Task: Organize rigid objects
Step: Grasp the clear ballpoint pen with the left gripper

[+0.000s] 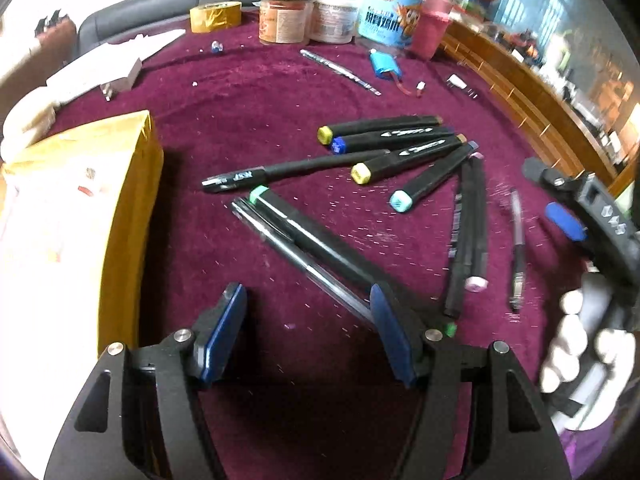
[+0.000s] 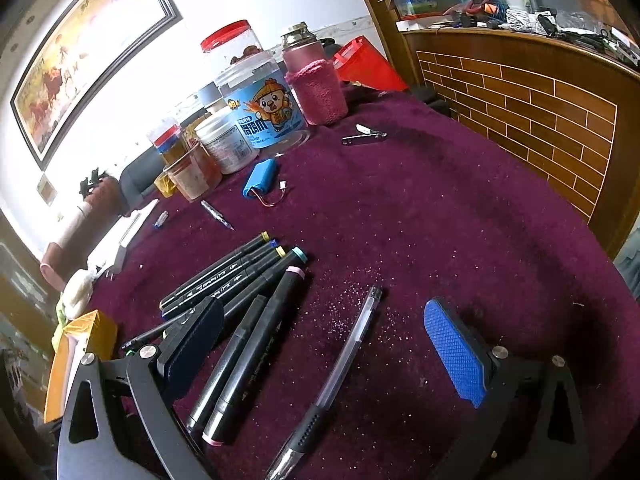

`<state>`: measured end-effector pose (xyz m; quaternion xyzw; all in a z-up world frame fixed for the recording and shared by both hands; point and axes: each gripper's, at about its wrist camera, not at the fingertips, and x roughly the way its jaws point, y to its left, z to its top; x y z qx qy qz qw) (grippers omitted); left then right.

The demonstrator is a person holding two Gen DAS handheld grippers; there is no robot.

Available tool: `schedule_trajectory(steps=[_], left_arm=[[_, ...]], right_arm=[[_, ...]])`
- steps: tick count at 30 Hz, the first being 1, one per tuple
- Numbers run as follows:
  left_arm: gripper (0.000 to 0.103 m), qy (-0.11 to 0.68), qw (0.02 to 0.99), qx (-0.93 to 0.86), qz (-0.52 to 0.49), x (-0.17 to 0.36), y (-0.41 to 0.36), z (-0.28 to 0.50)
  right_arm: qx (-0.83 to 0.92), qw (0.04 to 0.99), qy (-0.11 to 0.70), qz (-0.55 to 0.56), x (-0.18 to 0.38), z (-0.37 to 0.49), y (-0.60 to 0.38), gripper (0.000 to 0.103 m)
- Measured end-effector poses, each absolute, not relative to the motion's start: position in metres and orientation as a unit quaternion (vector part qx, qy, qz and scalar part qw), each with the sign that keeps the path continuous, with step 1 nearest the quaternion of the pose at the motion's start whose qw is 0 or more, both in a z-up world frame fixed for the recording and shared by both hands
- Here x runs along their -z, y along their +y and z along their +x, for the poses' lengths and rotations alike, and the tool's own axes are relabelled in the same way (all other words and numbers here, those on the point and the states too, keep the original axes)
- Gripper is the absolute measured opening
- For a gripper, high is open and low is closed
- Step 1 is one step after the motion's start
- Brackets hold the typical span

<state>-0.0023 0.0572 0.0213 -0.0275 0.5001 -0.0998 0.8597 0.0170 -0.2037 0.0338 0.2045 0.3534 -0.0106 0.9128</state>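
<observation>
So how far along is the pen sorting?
Early. Four markers lie roughly side by side, possibly grouped already. Nothing is in hand: the left gripper is open by the green-capped marker, and the right gripper is open over the clear pen. The pink-capped marker and the other pens lie scattered on the cloth.

Both wrist views low, close over cloth; share markers.
</observation>
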Motion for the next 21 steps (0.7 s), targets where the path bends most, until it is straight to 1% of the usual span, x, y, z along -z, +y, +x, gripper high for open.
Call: schedule_trajectory(steps=[6,9,10,11,13,14,16,21], left_arm=[[0.063,0.496,0.864,0.073,0.043,-0.013,0.043,0.013],[0.063,0.492,0.865,0.078,0.053,-0.014,0.036,0.018],[0.055,0.491,0.866,0.081,0.057,-0.014,0.033,0.018],[0.035,0.488,0.867,0.086,0.061,-0.013,0.029,0.018],[0.018,0.473,0.871,0.107,0.078,-0.014,0.021,0.012],[0.014,0.468,0.87,0.133,0.085,-0.015,0.016,0.006],[0.012,0.468,0.866,0.152,0.087,-0.017,0.014,-0.002],[0.012,0.478,0.862,0.155,0.065,-0.018,0.031,-0.01]], right_arm=[[0.009,0.912,0.357,0.203,-0.032,0.017,-0.202,0.098],[0.01,0.91,0.361,0.202,-0.031,0.018,-0.202,0.098],[0.01,0.91,0.362,0.201,-0.031,0.019,-0.201,0.098],[0.011,0.91,0.363,0.199,-0.03,0.019,-0.2,0.098],[0.011,0.911,0.365,0.194,-0.03,0.02,-0.199,0.098],[0.011,0.91,0.367,0.192,-0.029,0.02,-0.199,0.098],[0.01,0.91,0.369,0.19,-0.029,0.02,-0.198,0.098],[0.013,0.91,0.37,0.188,-0.028,0.021,-0.197,0.098]])
